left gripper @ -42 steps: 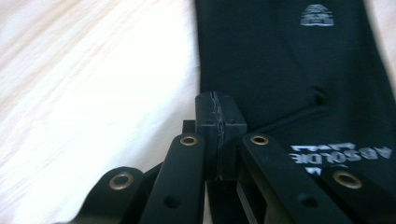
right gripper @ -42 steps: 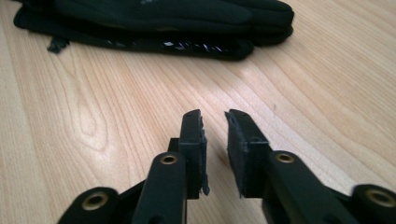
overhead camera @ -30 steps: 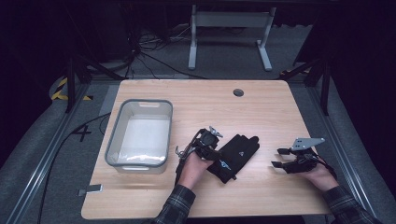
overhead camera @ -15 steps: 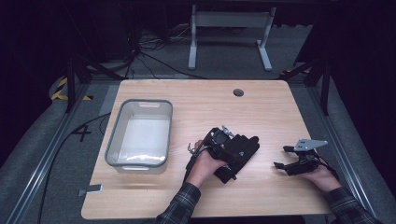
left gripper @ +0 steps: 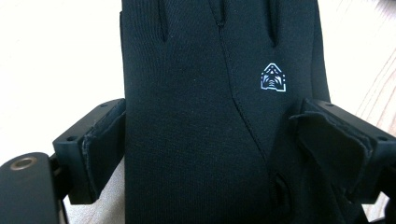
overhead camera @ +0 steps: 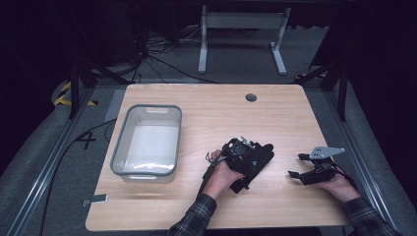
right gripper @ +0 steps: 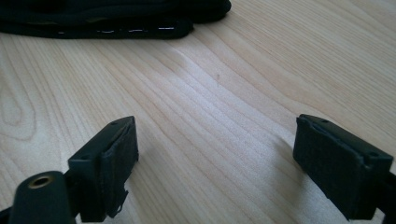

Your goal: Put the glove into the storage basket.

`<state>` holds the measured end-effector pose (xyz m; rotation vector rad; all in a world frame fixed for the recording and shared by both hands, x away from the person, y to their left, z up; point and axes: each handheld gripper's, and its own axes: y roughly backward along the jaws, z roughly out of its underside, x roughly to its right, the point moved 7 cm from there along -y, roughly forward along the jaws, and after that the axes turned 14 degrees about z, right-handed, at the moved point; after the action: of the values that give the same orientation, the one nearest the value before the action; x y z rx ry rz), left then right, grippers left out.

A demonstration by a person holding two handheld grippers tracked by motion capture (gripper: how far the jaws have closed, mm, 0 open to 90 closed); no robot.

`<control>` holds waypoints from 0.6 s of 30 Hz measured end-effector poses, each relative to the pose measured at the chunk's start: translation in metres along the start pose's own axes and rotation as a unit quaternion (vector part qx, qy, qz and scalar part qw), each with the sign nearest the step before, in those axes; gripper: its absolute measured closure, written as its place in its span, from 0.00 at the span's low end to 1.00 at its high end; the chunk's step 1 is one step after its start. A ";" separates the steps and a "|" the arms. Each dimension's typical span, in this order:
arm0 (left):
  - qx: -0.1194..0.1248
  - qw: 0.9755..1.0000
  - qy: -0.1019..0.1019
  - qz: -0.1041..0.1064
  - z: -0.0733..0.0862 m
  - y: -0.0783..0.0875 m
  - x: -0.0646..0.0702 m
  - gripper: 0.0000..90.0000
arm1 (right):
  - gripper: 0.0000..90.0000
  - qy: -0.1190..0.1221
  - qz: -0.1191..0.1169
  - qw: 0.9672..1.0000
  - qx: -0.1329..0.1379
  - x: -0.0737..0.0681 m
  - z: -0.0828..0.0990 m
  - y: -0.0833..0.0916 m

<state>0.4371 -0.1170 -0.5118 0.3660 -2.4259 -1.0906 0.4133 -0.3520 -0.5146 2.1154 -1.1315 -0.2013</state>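
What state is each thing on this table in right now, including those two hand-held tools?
Black glove: lying flat on the table, between the left tool's jaws.
Left tool: jaws just opened, one on each side of the glove, pads not squeezing it.
Right tool: jaws just opened wide, nothing between them, low over bare wood.
Clear plastic bin: upright, looks empty.

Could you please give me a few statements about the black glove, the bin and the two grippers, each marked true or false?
1. The black glove lies between the left gripper's open jaws. True.
2. The glove lies inside the grey bin. False: it lies on the wooden table, right of the bin.
3. The right gripper holds the glove. False: its jaws stand open over bare wood.
4. The glove bears a small white logo. True.
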 end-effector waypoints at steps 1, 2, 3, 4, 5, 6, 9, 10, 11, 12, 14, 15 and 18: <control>-0.002 1.000 -0.002 -0.003 0.000 0.000 0.000 0.12 | 0.16 0.000 0.000 1.000 0.000 0.000 0.000 0.000; -0.002 1.000 -0.002 -0.004 0.000 0.000 0.000 0.12 | 0.16 0.000 0.000 1.000 0.000 0.000 0.000 0.000; -0.003 1.000 -0.003 -0.006 0.001 0.000 0.001 0.12 | 0.16 0.000 0.000 1.000 0.000 0.000 0.000 0.000; -0.005 1.000 -0.002 -0.008 0.001 0.000 0.001 0.12 | 0.16 0.000 0.000 1.000 0.000 0.000 0.000 0.000; -0.004 1.000 -0.001 -0.010 0.001 0.000 0.001 0.12 | 0.16 0.000 0.000 1.000 0.000 0.000 0.000 0.000; -0.004 1.000 0.000 -0.010 0.001 0.000 0.002 0.13 | 0.16 0.000 0.000 1.000 0.000 0.000 0.000 0.000; -0.006 1.000 0.001 -0.011 0.001 0.000 0.004 0.17 | 0.16 0.000 0.000 1.000 0.000 0.000 0.000 0.000; -0.010 1.000 -0.004 -0.009 0.001 0.001 0.006 0.19 | 0.16 0.000 0.000 1.000 0.000 0.000 0.000 0.000; -0.010 1.000 -0.005 -0.008 0.001 0.002 0.007 0.23 | 0.16 0.000 0.000 1.000 0.000 0.000 0.000 0.000; -0.010 1.000 -0.005 -0.006 0.001 0.002 0.007 0.26 | 0.16 0.000 0.000 1.000 0.000 0.000 0.000 0.000; -0.011 1.000 -0.007 -0.004 0.001 0.002 0.009 0.30 | 0.16 0.000 0.000 1.000 0.000 0.000 0.000 0.000; -0.011 1.000 -0.007 -0.003 0.001 0.003 0.010 0.33 | 0.16 0.000 0.000 1.000 0.000 0.000 0.000 0.000; -0.014 1.000 -0.010 0.005 0.001 0.004 0.012 0.45 | 0.16 0.000 0.001 1.000 0.000 0.000 0.000 0.000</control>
<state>0.4260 -0.1192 -0.5059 0.3357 -2.4253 -1.1286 0.4133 -0.3520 -0.5147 2.1136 -1.1333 -0.1997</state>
